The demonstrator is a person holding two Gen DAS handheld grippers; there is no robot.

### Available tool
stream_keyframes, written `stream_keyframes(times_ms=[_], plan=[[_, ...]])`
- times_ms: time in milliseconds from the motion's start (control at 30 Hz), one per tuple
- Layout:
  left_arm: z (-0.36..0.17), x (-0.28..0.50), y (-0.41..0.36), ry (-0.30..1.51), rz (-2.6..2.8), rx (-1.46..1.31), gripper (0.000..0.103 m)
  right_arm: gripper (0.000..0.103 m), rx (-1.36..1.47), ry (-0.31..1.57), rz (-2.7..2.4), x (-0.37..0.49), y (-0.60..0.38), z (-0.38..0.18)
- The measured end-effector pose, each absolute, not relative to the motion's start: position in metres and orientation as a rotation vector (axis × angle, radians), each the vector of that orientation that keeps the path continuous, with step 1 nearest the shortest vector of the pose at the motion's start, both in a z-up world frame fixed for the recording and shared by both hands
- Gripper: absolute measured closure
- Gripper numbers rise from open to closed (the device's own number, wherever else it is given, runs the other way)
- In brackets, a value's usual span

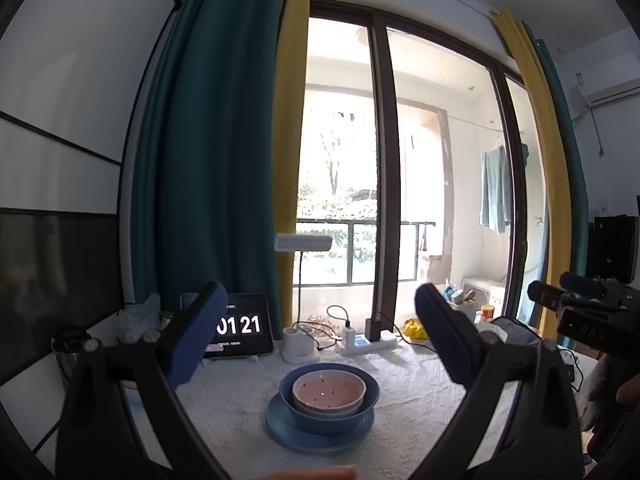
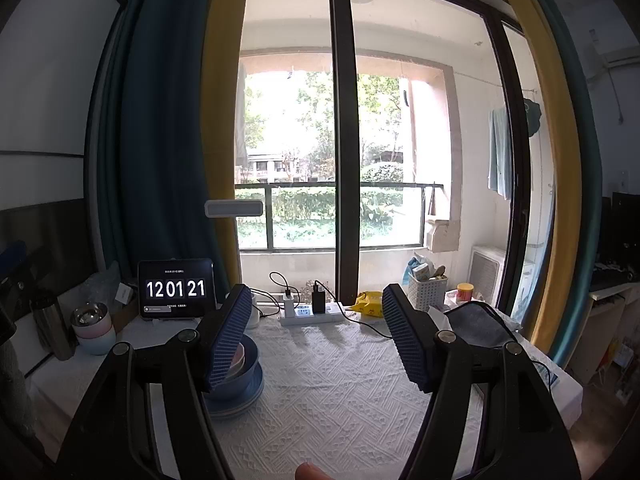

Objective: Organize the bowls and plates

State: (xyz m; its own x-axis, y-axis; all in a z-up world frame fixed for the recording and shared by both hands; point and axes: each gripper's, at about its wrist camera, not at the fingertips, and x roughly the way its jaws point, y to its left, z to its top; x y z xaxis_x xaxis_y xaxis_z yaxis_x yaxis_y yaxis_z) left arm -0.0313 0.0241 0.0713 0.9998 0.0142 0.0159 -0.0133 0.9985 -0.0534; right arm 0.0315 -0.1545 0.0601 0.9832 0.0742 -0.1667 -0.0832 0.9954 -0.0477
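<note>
A stack stands on the white tablecloth: a pink speckled bowl (image 1: 329, 392) nested inside a white bowl, inside a blue bowl (image 1: 329, 412), on a blue plate (image 1: 320, 432). My left gripper (image 1: 320, 336) is open and empty, held above and just behind the stack. In the right wrist view the same stack (image 2: 240, 376) sits at the left, partly hidden by my left finger. My right gripper (image 2: 316, 340) is open and empty, to the right of the stack. The right gripper also shows at the right edge of the left wrist view (image 1: 576, 300).
A tablet clock (image 2: 176, 290), a desk lamp (image 1: 302, 344), a power strip with chargers (image 2: 312, 314) and a yellow packet (image 2: 370, 304) line the back edge. Pastel stacked cups (image 2: 94, 326) and a steel flask (image 2: 50, 324) stand at left. A grey cloth (image 2: 476, 326) lies at right.
</note>
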Motion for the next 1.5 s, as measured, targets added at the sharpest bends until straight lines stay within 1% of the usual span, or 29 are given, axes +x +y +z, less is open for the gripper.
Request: stream_keyframes(times_ms=[1500], plan=[[0.059, -0.031, 0.022, 0.011, 0.015, -0.033, 0.007, 0.032, -0.045, 0.186, 0.08, 0.034, -0.16, 0.053]])
